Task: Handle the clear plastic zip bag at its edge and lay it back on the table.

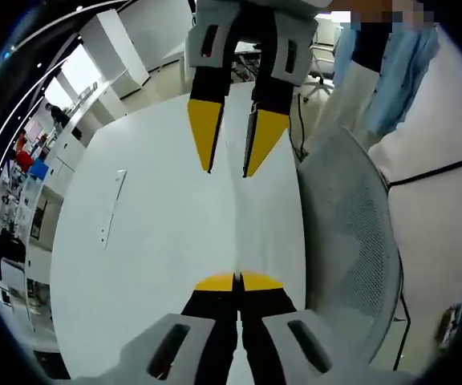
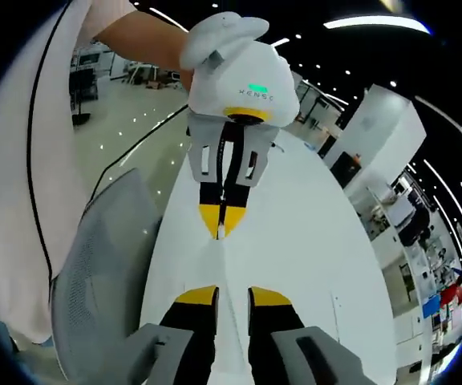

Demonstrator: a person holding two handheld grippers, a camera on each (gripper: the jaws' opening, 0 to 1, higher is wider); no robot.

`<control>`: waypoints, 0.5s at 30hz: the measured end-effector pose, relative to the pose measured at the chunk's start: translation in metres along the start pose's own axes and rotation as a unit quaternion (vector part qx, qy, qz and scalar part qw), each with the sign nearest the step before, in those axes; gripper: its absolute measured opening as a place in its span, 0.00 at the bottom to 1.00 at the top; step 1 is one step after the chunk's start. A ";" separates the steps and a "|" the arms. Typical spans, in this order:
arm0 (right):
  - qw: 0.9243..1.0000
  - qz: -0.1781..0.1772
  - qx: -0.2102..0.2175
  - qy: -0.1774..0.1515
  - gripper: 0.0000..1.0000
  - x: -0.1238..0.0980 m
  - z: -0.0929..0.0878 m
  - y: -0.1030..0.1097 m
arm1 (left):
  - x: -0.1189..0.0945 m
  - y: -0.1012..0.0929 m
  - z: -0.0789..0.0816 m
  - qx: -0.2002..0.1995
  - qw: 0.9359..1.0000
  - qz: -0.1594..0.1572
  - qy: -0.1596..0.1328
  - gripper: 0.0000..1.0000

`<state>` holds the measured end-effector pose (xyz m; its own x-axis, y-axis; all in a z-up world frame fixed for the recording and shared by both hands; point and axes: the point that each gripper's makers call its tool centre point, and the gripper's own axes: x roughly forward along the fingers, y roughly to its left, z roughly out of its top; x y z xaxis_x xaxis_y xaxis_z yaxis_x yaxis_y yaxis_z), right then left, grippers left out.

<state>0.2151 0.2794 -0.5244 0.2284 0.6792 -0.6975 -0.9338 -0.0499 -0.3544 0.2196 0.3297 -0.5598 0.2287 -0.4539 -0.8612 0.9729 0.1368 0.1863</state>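
Observation:
The clear zip bag is almost invisible against the white table. It shows only as a thin straight edge running between the two grippers. My left gripper has its yellow tips pressed together on the near end of that edge. My right gripper faces it from the far side, with its fingers apart on either side of the bag's line. In the right gripper view, my right gripper stands open with the bag's faint edge between its jaws. That edge leads up to the left gripper, held by a hand.
A grey mesh chair stands against the table's side, with a person in white clothing beside it. A thin flat strip lies on the table away from the grippers. Office furniture stands beyond the table.

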 end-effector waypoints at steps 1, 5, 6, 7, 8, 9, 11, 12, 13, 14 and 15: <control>1.000 0.001 -0.001 -0.002 0.11 0.002 0.002 0.001 | 0.000 0.000 0.001 0.000 1.000 0.000 -0.001 0.00; 1.000 0.005 -0.003 -0.010 0.10 0.009 0.010 0.001 | -0.001 0.001 0.003 0.001 1.000 0.003 -0.003 0.00; 1.000 0.007 -0.004 -0.012 0.10 0.011 0.012 0.001 | -0.001 0.001 0.003 0.002 1.000 0.003 -0.004 0.00; 1.000 0.007 -0.003 -0.013 0.10 0.012 0.014 0.001 | -0.001 0.000 0.004 0.003 1.000 0.002 -0.004 0.00; 1.000 0.008 -0.004 -0.016 0.10 0.014 0.016 0.001 | -0.001 0.000 0.005 0.004 1.000 0.003 -0.005 0.00; 1.000 0.010 -0.006 -0.017 0.10 0.015 0.017 0.001 | -0.001 0.001 0.005 0.004 1.000 0.004 -0.005 0.00; 1.000 0.011 -0.004 -0.020 0.10 0.017 0.019 0.001 | -0.001 0.001 0.006 0.004 1.000 0.003 -0.006 0.00; 1.000 0.012 -0.005 -0.020 0.09 0.019 0.021 0.001 | -0.001 0.001 0.006 0.005 1.000 0.004 -0.005 0.00; 1.000 0.012 -0.005 -0.021 0.09 0.019 0.021 0.001 | -0.001 0.001 0.006 0.005 1.000 0.004 -0.005 0.00; 1.000 0.012 -0.005 -0.023 0.09 0.021 0.023 0.000 | -0.001 0.001 0.007 0.005 1.000 0.005 -0.006 0.00; 1.000 0.013 -0.004 -0.024 0.08 0.022 0.024 0.001 | -0.001 0.001 0.007 0.005 1.000 0.004 -0.006 0.00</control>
<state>0.2130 0.3113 -0.5249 0.1903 0.7121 -0.6758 -0.9369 -0.0738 -0.3416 0.2205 0.3238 -0.5553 0.2369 -0.4636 -0.8538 0.9713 0.1318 0.1980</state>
